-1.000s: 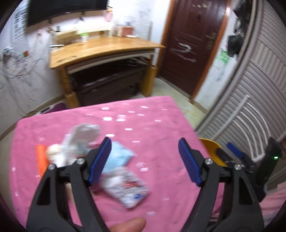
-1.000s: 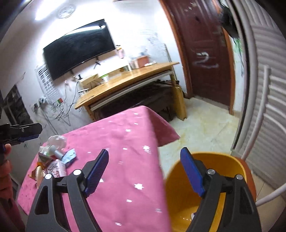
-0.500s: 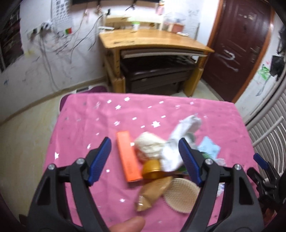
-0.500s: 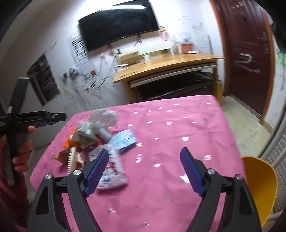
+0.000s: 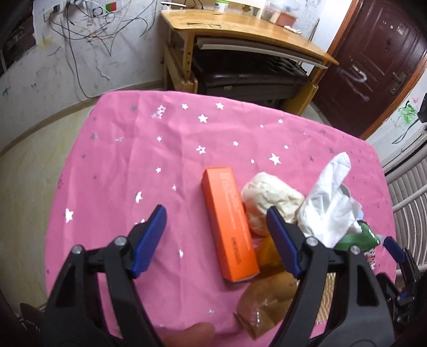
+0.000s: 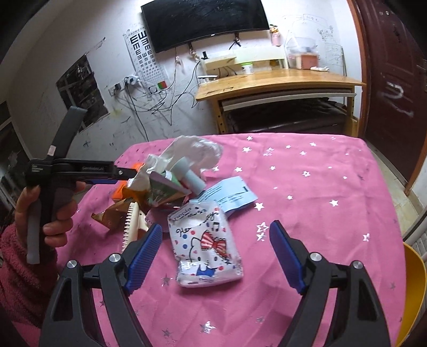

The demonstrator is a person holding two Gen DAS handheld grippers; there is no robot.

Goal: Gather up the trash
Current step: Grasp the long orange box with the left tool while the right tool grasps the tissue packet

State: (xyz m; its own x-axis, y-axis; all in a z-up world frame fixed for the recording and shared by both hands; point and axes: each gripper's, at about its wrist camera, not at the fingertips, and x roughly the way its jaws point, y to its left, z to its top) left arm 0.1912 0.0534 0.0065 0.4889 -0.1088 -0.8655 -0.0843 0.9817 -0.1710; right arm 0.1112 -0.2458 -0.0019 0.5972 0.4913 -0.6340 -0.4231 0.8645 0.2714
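A pile of trash lies on the pink star-print tablecloth. In the left wrist view I see an orange box, a crumpled cream wad, a white plastic bag, a brown wrapper and a green packet. My left gripper is open above the orange box. In the right wrist view my right gripper is open above a Hello Kitty pouch. A blue paper slip, a clear bag and a grey tube lie behind the pouch. The left gripper shows there at the pile's left.
A yellow bin stands off the table's right edge. A wooden desk stands against the far wall under a TV. A dark red door is at the right. White slatted bars run beside the table.
Both grippers have come lower and closer to the pile. The left now hangs over the orange box, the right over the Hello Kitty pouch. The yellow bin has slid to the right edge.
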